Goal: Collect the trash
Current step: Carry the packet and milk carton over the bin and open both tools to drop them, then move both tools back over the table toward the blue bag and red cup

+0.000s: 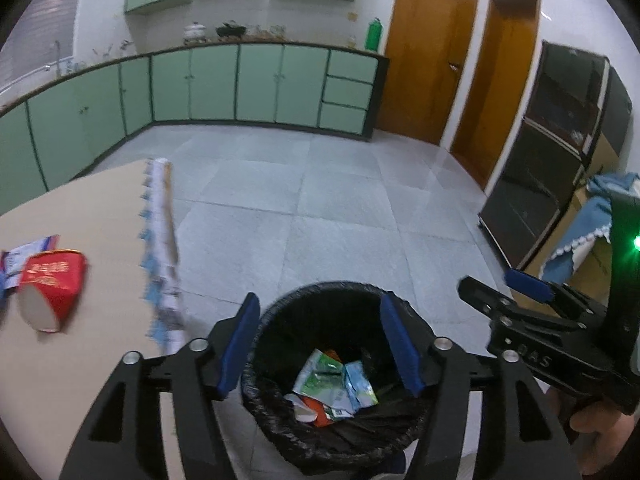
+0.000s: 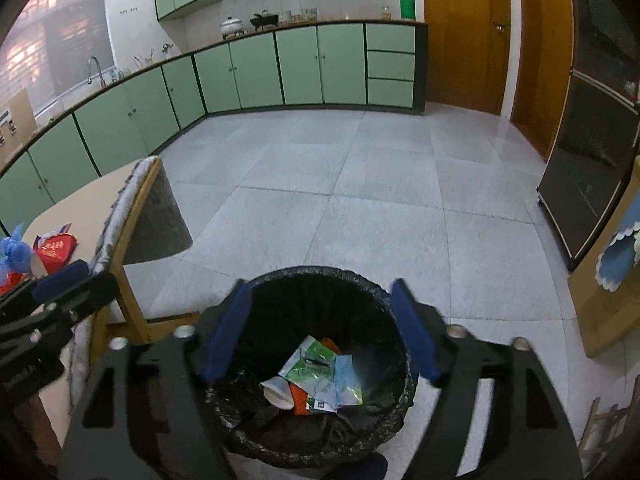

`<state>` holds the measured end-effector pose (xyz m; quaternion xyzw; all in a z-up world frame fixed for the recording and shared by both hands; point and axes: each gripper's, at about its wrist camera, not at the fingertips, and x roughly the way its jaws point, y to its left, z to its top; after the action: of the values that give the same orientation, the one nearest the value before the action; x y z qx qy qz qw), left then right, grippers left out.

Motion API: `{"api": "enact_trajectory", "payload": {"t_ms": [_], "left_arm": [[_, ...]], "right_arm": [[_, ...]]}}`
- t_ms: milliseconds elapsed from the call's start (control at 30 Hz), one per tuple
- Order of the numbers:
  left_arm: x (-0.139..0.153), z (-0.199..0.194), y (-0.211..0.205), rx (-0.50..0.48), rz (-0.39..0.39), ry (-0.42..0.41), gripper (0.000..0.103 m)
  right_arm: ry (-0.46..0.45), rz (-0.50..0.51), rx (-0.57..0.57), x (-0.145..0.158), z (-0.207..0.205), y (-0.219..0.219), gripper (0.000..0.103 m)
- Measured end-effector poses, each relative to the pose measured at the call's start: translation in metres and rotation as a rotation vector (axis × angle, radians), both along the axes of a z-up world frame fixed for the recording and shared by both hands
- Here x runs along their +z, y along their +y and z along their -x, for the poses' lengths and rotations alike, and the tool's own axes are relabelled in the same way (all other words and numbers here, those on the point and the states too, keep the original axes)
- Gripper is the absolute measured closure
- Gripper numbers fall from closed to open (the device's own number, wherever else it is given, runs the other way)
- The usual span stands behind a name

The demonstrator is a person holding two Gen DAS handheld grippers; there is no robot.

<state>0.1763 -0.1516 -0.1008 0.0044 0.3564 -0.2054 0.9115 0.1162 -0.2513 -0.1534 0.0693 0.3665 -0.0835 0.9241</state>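
Note:
A black-lined trash bin (image 1: 352,286) (image 2: 360,276) stands on the floor right below both grippers. In it lie crumpled wrappers (image 1: 332,380) (image 2: 320,372) in green, pale blue and orange, plus a white paper cup (image 2: 278,390). My left gripper (image 1: 320,300) hangs open over the bin's mouth with nothing between its blue pads. My right gripper (image 2: 320,286) is open over the same bin, also empty, and shows at the right of the left wrist view (image 1: 500,286). A red paper cup (image 1: 52,288) (image 2: 54,252) lies on its side on the table (image 1: 80,208).
The table's fringed cloth edge (image 1: 160,240) borders the bin's left side. A card (image 1: 28,252) and a blue plastic bag (image 2: 16,254) lie by the red cup. Green cabinets (image 2: 300,64) line the far wall; wooden doors (image 1: 428,60) and a dark cabinet (image 1: 552,152) stand at right.

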Motion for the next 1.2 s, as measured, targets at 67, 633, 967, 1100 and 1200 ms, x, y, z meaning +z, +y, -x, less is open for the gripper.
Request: {"api": "enact_trajectory", "payload": {"t_ms": [67,633,967,1100,1200], "left_arm": [[0.008,0.004,0.016,0.031,0.004,-0.021,0.034],[0.031,0.043,0.198,0.393,-0.076,-0.137,0.023],[0.020,0.047,0.287,0.553,-0.114,-0.126,0.023],[0.014,0.042,0.304,0.583,-0.125,-0.117,0.023],[0.009,0.037,0.312,0.589,-0.133,-0.114,0.023]], "right_arm": [[-0.020,0.012,-0.003,0.008,0.003,0.010,0.015],[-0.115,-0.044,0.222,0.043,-0.020,0.156,0.007],[-0.104,-0.036,0.336,0.040,-0.055,0.253,0.007],[-0.092,-0.006,0.356,0.032,-0.068,0.284,0.007],[-0.070,-0.007,0.359,0.023,-0.081,0.301,0.007]]}}
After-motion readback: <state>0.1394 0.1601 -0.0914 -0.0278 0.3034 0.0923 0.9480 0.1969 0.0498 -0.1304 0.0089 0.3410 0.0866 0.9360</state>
